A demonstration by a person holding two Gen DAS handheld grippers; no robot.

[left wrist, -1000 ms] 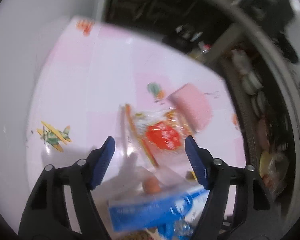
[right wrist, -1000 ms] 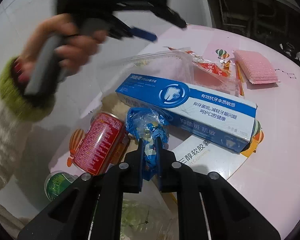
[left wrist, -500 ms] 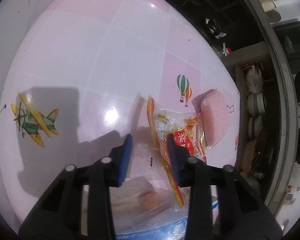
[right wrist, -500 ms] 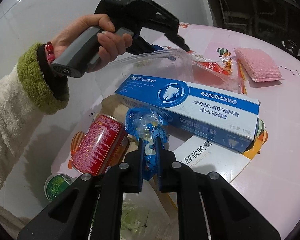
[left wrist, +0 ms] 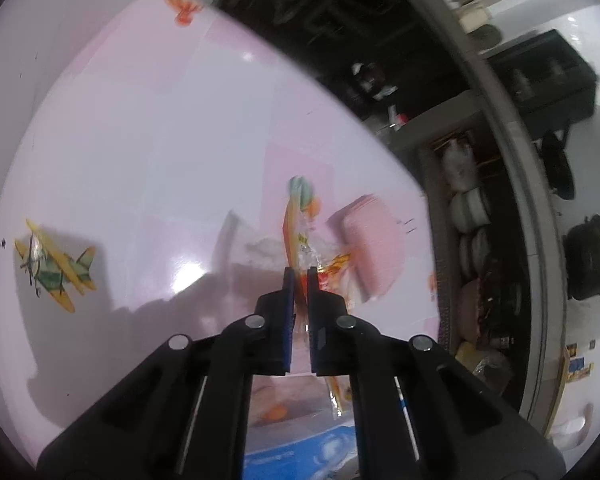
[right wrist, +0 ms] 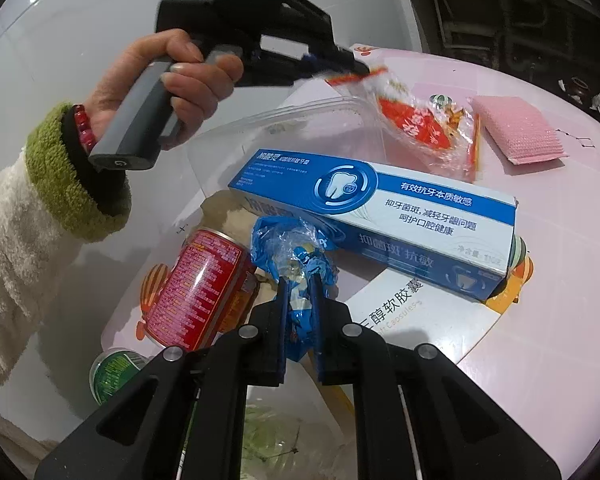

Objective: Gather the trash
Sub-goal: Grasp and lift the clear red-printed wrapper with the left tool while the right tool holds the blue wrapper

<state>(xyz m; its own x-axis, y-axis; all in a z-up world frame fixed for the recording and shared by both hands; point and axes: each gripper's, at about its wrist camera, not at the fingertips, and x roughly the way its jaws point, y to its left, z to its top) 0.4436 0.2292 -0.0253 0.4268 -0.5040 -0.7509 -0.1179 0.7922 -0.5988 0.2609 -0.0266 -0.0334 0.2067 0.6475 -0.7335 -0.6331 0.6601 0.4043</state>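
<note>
The left gripper has just been closing its jaws, and they now pinch the orange-edged top of a clear snack wrapper with a red label. In the right wrist view this wrapper hangs from the jaws at its upper left corner and runs down and to the right, its long axis slanting toward the pink sponge, with its lower end on the pink worktop. A hand in a cream sleeve with a green cuff grips the handle of that tool.

The right gripper has its jaws closed on a crumpled blue wrapper, which rises out of the jaws and away from the camera.

Just beyond the blue wrapper lies a blue and white toothpaste box, long axis running from upper left to lower right, one end resting over a white capsule box. A red can lies on its side just left of the blue wrapper, long axis slanting up to the right. A green-lidded container sits below the can. A clear plastic tray lies behind the toothpaste box, under the snack wrapper.
</note>
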